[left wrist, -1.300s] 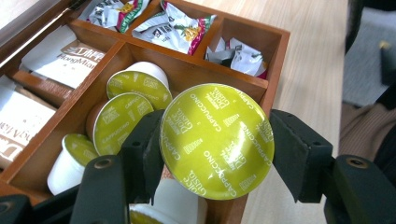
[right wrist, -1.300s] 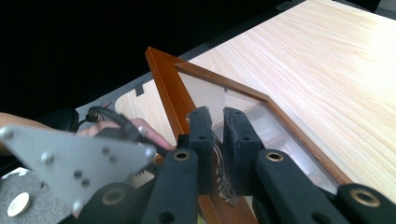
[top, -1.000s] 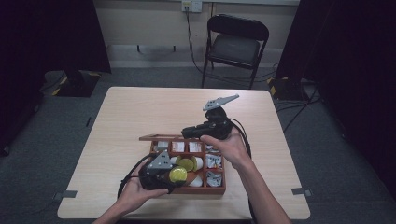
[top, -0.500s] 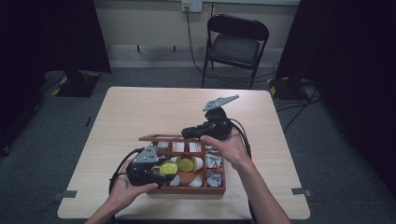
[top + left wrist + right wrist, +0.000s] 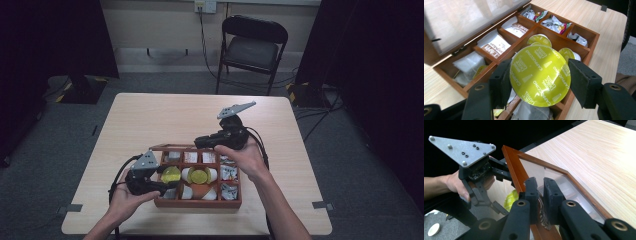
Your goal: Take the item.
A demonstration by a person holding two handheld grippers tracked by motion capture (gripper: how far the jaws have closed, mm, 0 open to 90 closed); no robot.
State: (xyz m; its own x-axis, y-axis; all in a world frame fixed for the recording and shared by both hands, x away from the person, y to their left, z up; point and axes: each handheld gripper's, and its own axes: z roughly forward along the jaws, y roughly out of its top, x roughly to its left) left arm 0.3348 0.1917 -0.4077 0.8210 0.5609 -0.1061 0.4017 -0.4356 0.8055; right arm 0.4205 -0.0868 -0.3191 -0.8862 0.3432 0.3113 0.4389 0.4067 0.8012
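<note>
Yellow-green cappuccino capsule [image 5: 540, 76] clamped by its rim between the two black jaws of the left gripper [image 5: 167, 184], foil lid turned to the left gripper view's camera, held just above the left end of the wooden box [image 5: 200, 204]; same capsule seen as a yellow disc at that gripper's tip [image 5: 171, 175] from the high view. Beneath and beyond it, more yellow-lidded capsules [image 5: 539, 40] sitting in the box's middle compartments. White sachets [image 5: 494, 43] in the row nearest the hinges, crumpled foil packets [image 5: 555, 24] in the far compartments. Hinged glass-paned lid [image 5: 544, 177] raised and tilted, its wooden frame pinched near the edge by the closed jaws of the right gripper [image 5: 541, 192], pads pressing on either side of the frame. Right gripper [image 5: 207, 141] at the back edge of the box in the high view, grey plate on top. Box resting on the pale wooden table [image 5: 165, 115], near the person's side. Black folding chair [image 5: 252, 47] standing well beyond the table's far edge.
</note>
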